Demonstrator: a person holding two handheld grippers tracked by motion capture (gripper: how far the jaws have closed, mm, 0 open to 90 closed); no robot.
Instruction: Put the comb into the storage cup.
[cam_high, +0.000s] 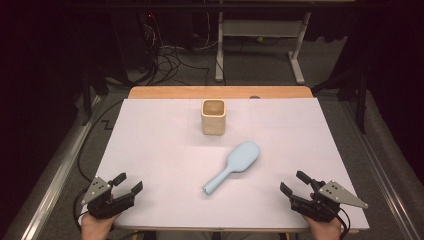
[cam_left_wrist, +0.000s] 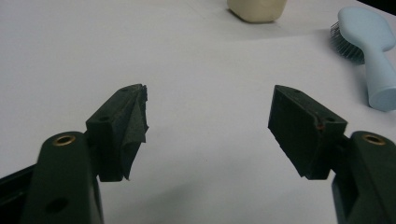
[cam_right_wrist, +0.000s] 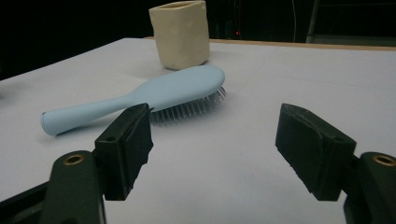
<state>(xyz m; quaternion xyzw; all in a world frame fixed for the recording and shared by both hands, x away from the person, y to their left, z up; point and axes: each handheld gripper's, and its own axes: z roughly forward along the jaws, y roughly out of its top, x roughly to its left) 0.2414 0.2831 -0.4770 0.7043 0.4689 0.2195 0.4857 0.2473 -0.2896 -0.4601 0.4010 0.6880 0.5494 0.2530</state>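
Observation:
A light blue hairbrush (cam_high: 234, 165) lies bristles down in the middle of the white table, its handle pointing toward the near edge. Behind it stands a cream square cup (cam_high: 213, 116), upright and empty as far as I can see. My left gripper (cam_high: 127, 182) rests at the near left corner, open, nothing between its jaws. My right gripper (cam_high: 294, 182) rests at the near right corner, also open and empty. In the right gripper view the hairbrush (cam_right_wrist: 140, 99) lies just beyond the jaws with the cup (cam_right_wrist: 180, 33) behind it. The left gripper view catches the brush (cam_left_wrist: 371, 51) at far right.
The white table sheet (cam_high: 150, 150) covers a wooden top (cam_high: 165, 93) that shows along the far edge. Beyond it on the floor are cables (cam_high: 170, 62) and a white desk frame (cam_high: 260, 40). Metal rails (cam_high: 55, 175) run along both sides.

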